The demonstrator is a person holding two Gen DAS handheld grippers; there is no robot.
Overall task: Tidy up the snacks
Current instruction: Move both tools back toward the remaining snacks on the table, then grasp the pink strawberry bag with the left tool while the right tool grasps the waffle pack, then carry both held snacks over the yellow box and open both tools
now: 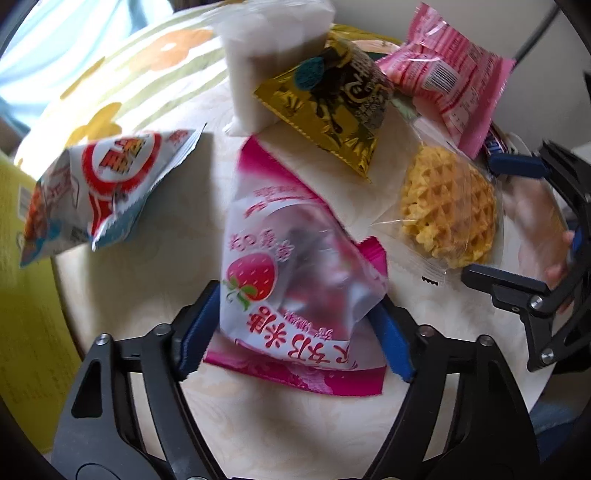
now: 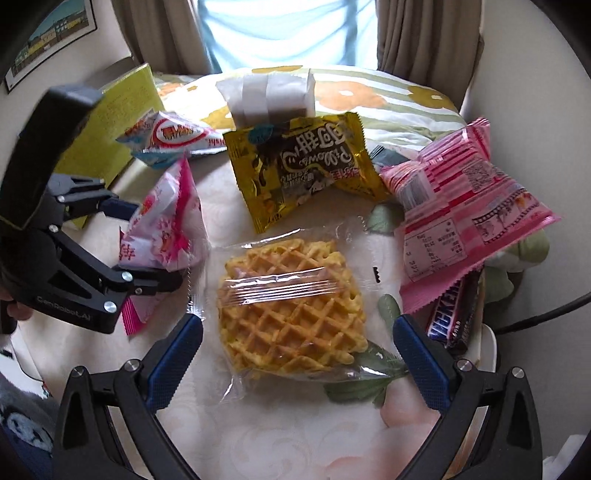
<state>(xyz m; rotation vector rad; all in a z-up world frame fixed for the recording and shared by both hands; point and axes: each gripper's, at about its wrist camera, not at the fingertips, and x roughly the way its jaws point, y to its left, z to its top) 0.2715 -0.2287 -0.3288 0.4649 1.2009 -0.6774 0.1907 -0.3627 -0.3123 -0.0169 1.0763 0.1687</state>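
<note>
The left gripper (image 1: pixel 295 332) is clamped on the strawberry snack packet (image 1: pixel 295 273); both blue pads (image 1: pixel 197 328) press into the packet's sides. The right wrist view confirms this from the side, showing that packet (image 2: pixel 162 229) pinched between the left gripper's (image 2: pixel 147 243) fingers.

The right gripper (image 2: pixel 297 354) stands apart, its blue pads (image 2: pixel 175 360) flanking the clear-wrapped waffle (image 2: pixel 291 306) without touching it. The waffle lies flat on the cream patterned tabletop (image 2: pixel 295 435).

Beyond the waffle, a yellow Pillows packet (image 2: pixel 299 166) leans against a white tissue pack (image 2: pixel 269 96). A red-and-white snack bag (image 2: pixel 173 138) lies at the far left, beside a yellow-green book (image 2: pixel 122 122). A pink striped packet (image 2: pixel 469 214) rests at the right, overlapping a Snickers bar (image 2: pixel 454 314).

Only the right wrist view shows the bar's lettering and the curtains (image 2: pixel 424 33). Only the left wrist view shows the strawberry print and a hand (image 1: pixel 535 221) at the right gripper (image 1: pixel 513 221).
</note>
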